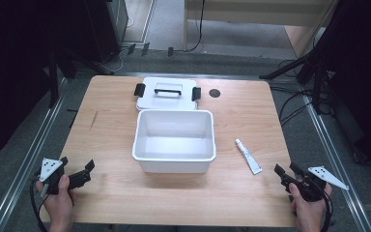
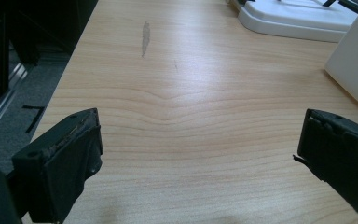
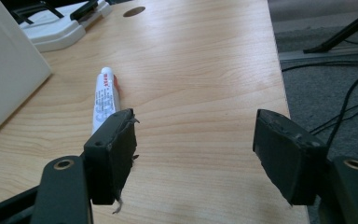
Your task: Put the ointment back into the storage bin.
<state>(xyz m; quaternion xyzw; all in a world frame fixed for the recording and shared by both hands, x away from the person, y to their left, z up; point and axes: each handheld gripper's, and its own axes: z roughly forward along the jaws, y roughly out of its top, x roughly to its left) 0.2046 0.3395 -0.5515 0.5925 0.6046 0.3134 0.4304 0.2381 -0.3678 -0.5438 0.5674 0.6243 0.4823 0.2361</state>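
Note:
An empty white plastic box (image 1: pixel 174 140) stands in the middle of the wooden table (image 1: pixel 116 193). Its white lid (image 1: pixel 166 93) with black handle and clips lies flat just behind it. A small white tube (image 1: pixel 248 155) lies to the right of the box; in the right gripper view the tube (image 3: pixel 106 97) is just ahead of the left jaw. My left gripper (image 1: pixel 76 166) rests near the front left corner, open and empty (image 2: pixel 198 149). My right gripper (image 1: pixel 288 170) is at the front right, open (image 3: pixel 195 140), with nothing between its jaws.
A dark round hole (image 1: pixel 215 93) sits in the table beside the lid. A grey smear (image 2: pixel 145 37) marks the wood at the left. Metal rails (image 1: pixel 26 159) flank the table, and cables (image 1: pixel 294 108) lie on the floor at the right.

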